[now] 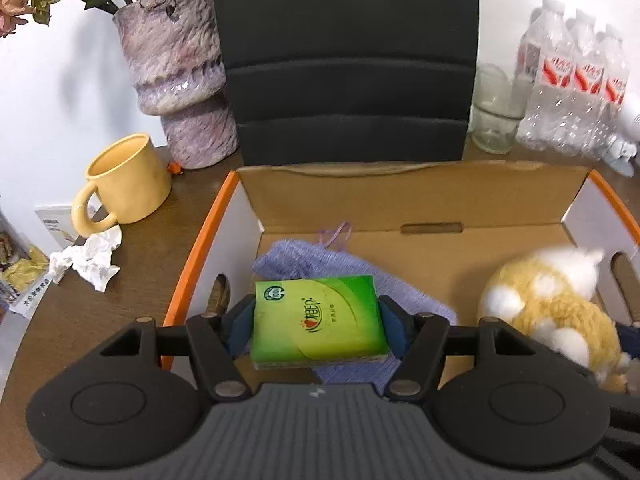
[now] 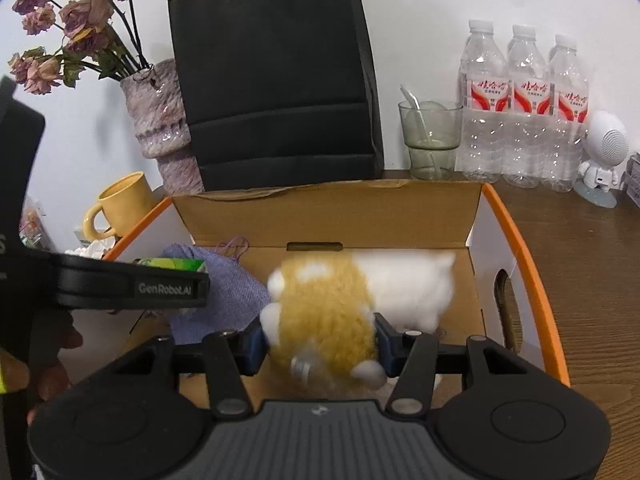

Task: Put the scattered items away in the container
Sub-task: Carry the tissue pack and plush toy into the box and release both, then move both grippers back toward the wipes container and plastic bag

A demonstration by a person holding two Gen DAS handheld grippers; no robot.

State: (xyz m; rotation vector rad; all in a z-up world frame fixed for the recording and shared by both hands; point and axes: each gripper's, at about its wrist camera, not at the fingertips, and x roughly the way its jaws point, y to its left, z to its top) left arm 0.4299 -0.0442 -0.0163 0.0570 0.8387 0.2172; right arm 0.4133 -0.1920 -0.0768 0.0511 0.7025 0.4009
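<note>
Now both carry loads over the cardboard box [image 1: 400, 200]: left gripper [image 1: 318, 322] fingers clamp the green tissue pack [image 1: 318, 320] at its left, right gripper [image 2: 320, 346] fingers pinch the plush toy [image 2: 328, 316]. Next, probably, lower and release.

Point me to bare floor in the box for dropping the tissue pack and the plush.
Bare cardboard floor runs along the back wall, between the purple cloth and the plush toy. The left side is taken by the cloth, under the tissue pack; the right by the plush. Outside, the table's left has a mug and crumpled paper.
</note>
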